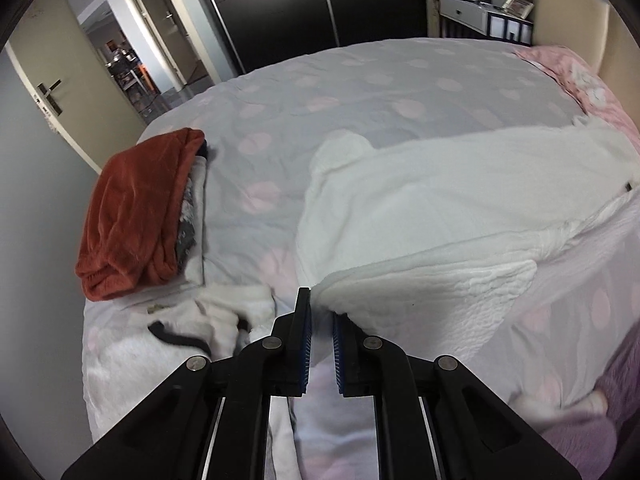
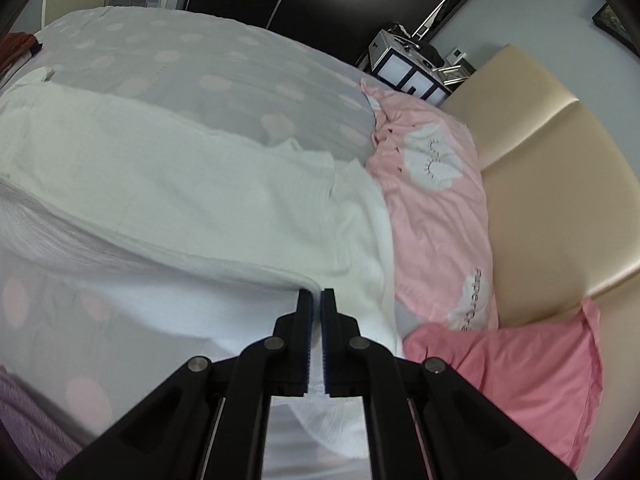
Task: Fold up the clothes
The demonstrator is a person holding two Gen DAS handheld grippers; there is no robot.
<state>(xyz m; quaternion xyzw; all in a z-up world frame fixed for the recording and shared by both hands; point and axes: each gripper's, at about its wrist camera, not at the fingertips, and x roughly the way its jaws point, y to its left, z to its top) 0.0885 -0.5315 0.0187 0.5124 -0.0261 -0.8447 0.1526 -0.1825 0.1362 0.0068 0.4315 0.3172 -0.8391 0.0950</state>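
Note:
A large white garment (image 1: pixel 440 208) lies spread across the bed, partly folded over itself. My left gripper (image 1: pixel 321 308) is shut on its near left edge, with cloth between the blue pads. My right gripper (image 2: pixel 316 294) is shut on the garment's near right edge (image 2: pixel 304 276), close to the pink pillow. The garment (image 2: pixel 160 184) stretches leftward in the right wrist view. Both grippers hold the edge slightly above the cover.
A stack of folded clothes with a rust-red top (image 1: pixel 136 216) sits at the bed's left edge. A white fluffy garment (image 1: pixel 224 312) lies beside it. Pink pillows (image 2: pixel 436 200) and a beige headboard (image 2: pixel 552 184) are on the right. Dark wardrobe (image 1: pixel 320 0) stands behind.

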